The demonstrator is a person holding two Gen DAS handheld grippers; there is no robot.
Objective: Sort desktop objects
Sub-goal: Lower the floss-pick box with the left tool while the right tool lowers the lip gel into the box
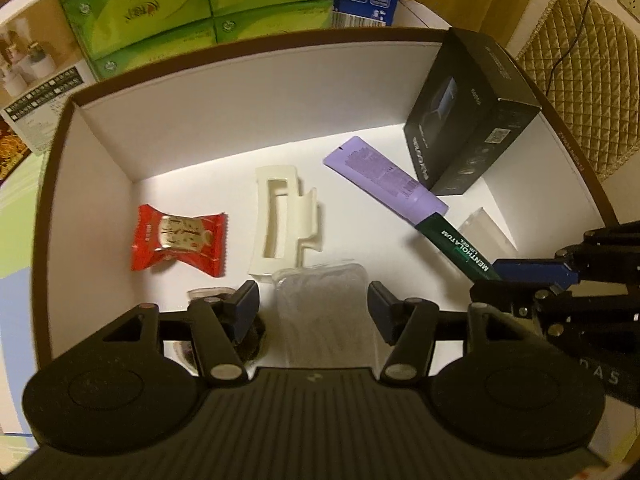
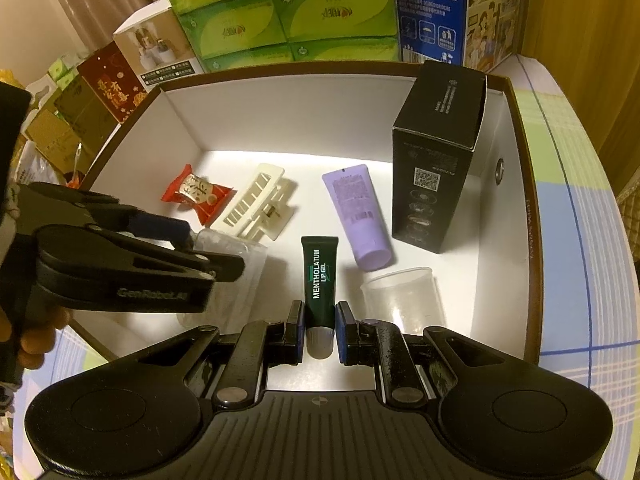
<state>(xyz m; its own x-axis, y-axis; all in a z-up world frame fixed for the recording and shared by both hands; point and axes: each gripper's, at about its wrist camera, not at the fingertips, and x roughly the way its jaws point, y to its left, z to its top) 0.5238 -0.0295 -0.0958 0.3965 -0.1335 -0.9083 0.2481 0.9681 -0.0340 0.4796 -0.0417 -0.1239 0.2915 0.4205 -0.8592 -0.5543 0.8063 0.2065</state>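
Note:
My right gripper (image 2: 320, 332) is shut on the cap end of a dark green Mentholatum lip gel tube (image 2: 320, 272), which points away over the floor of a white box (image 2: 280, 120). The left wrist view shows the same tube (image 1: 460, 248) slanting out of the right gripper (image 1: 532, 276). My left gripper (image 1: 314, 304) is open low in the box. A clear plastic container (image 1: 328, 300) lies between its fingers, with a gap at the left pad. From the right wrist view, the left gripper (image 2: 200, 248) hangs over that container (image 2: 240, 256).
In the box lie a red candy packet (image 1: 178, 240), a cream hair claw (image 1: 280, 220), a purple tube (image 1: 384, 176) and a clear cup (image 2: 400, 300). A tall black carton (image 2: 436, 160) stands at its right wall. Green tissue packs (image 2: 280, 12) are stacked behind the box.

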